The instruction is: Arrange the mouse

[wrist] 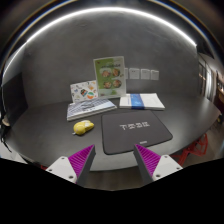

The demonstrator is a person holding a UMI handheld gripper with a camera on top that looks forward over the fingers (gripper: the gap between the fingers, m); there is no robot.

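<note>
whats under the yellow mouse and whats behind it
The yellow mouse rests on the bare grey table, left of the dark mousepad. Behind it lie printed leaflets. Its underside is hidden.

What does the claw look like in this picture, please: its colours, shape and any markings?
The claw has two fingers. Each finger bears a magenta, wedge-shaped pad with fine dark ridges on its inner face, set on a white outer body. The other pad matches it. No cable, sleeve or hand is visible.
</note>
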